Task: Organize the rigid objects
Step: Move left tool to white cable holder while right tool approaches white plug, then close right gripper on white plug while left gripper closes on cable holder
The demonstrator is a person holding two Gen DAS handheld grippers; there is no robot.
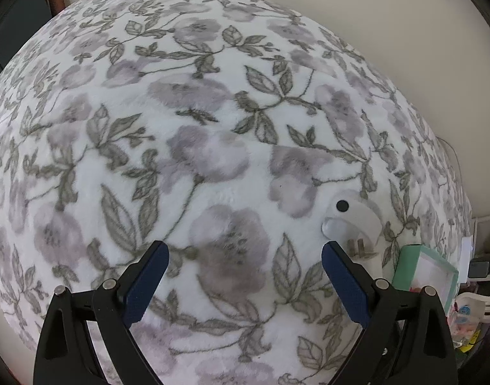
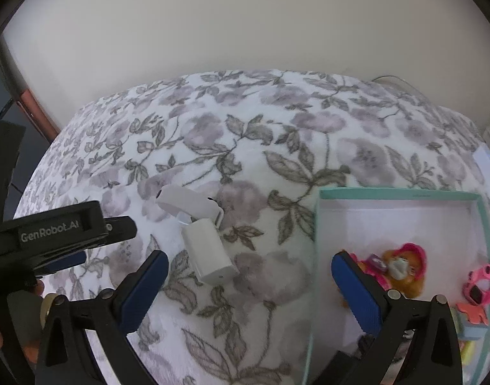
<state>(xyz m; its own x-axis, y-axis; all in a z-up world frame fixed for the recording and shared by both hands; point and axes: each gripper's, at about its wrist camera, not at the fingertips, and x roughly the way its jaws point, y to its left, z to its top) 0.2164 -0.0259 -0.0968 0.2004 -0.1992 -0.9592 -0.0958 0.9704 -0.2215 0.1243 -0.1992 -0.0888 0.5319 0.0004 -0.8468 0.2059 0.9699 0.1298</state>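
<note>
A white charger plug (image 2: pixel 210 251) lies on the floral blanket (image 2: pixel 245 147), touching a white curved gadget (image 2: pixel 188 203) behind it. A mint-edged open box (image 2: pixel 395 195) on the right holds pink and orange toys (image 2: pixel 402 266). My right gripper (image 2: pixel 246 264) is open and empty, above the blanket between the charger and the box. My left gripper (image 1: pixel 245 256) is open and empty over the blanket. The white gadget (image 1: pixel 350 216) with a black dot and the plug's prongs (image 1: pixel 357 246) lie just beyond its right finger. The left gripper's body also shows in the right wrist view (image 2: pixel 62 231).
A cream wall rises behind the bed. The box (image 1: pixel 424 269) sits at the bed's right edge in the left wrist view, with clutter on a white chair (image 1: pixel 472 308) beyond. A dark wooden frame (image 2: pixel 36 109) stands at far left.
</note>
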